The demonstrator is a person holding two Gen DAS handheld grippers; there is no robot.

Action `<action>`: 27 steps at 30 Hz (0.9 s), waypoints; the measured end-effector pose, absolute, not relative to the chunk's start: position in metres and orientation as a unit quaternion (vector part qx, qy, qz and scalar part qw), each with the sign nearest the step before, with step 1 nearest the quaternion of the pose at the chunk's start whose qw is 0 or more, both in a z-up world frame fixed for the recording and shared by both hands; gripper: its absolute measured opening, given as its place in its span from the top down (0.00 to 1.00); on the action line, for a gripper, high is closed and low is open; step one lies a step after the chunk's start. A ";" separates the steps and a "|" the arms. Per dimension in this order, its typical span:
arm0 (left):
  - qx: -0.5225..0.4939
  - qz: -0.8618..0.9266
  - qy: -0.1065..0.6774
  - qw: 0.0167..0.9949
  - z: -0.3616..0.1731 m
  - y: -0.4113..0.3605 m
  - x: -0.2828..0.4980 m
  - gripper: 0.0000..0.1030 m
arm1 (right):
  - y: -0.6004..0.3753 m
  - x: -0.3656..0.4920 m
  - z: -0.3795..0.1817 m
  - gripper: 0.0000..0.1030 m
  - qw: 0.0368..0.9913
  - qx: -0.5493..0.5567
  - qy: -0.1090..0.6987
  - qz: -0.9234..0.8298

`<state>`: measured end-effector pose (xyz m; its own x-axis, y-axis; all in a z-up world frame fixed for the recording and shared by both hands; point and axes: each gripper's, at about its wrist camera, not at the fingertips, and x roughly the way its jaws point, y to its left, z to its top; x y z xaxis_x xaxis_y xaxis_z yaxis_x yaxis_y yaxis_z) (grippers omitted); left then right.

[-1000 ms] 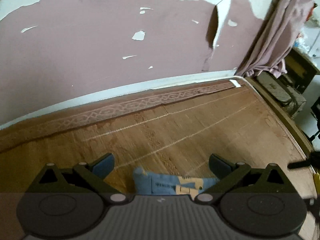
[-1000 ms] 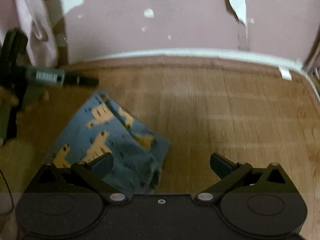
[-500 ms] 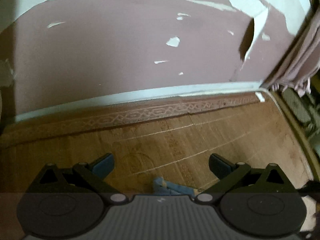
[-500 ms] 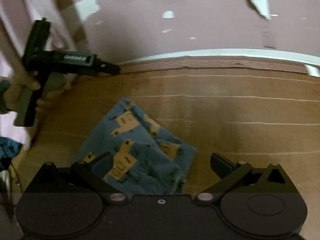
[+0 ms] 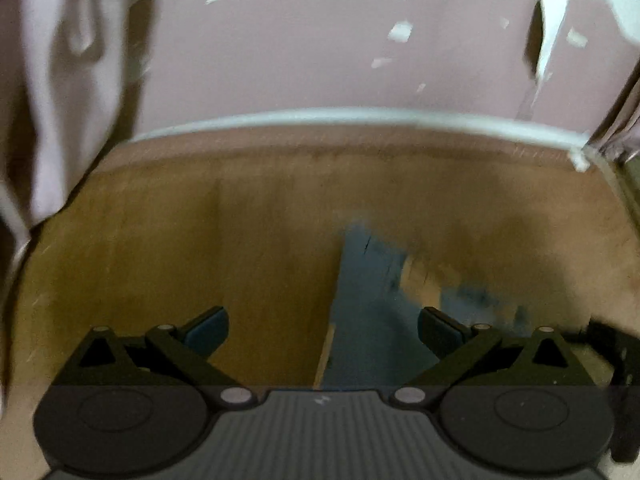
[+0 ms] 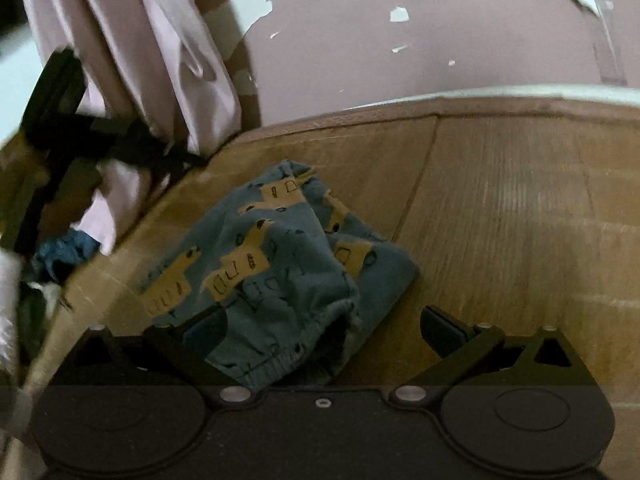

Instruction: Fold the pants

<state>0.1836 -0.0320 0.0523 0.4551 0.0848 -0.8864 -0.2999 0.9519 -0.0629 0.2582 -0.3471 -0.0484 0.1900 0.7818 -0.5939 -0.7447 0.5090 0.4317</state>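
both grippers hang over the wooden surface (image 6: pixel 520 208) with their jaws spread wide and nothing between them. the left gripper (image 5: pixel 322 330) looks down on the near part of the blue pants (image 5: pixel 368 320), though that view is smeared with blur. the right gripper (image 6: pixel 322 330) sits just above the waistband end of the blue pants (image 6: pixel 280 264), its left finger (image 6: pixel 204 330) over the cloth and its right finger over bare wood.

the pants, blue with tan llama shapes, lie in a compact bundle on the wood, between the right gripper and the pale curtain (image 6: pixel 160 60) at the far left corner. by my reading the folding is mostly done: the legs look doubled over the seat into a short packet, and neither tool holds cloth. what seems left is tidying, since the elastic waistband gapes open and the top layer is rumpled rather than flat.

the bundle's long axis runs diagonally, from the waistband nearest the right gripper up and away toward the curtain. the waistband opening faces the gripper; the folded end points at the curtain corner.
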 end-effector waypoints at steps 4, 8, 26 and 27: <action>-0.088 0.121 0.529 0.836 0.057 -0.050 0.161 0.00 | -0.341 0.264 -0.048 0.01 0.752 0.024 0.406 0.518; -0.060 0.059 0.498 0.863 0.040 -0.053 0.149 0.00 | -0.339 0.271 -0.047 0.01 0.762 0.035 0.420 0.492; -0.180 0.073 0.462 0.865 -0.014 0.013 0.109 0.00 | -0.310 0.287 -0.043 0.13 0.785 0.015 0.470 0.404; -0.187 0.074 0.464 0.863 -0.015 0.011 0.109 0.00 | -0.309 0.286 -0.045 0.14 0.788 0.013 0.466 0.403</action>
<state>0.1093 0.0107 -0.0151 0.5593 -0.0458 -0.8277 -0.3003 0.9194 -0.2539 0.2860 -0.3093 -0.0445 0.2420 0.6466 -0.7235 -0.6226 0.6753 0.3953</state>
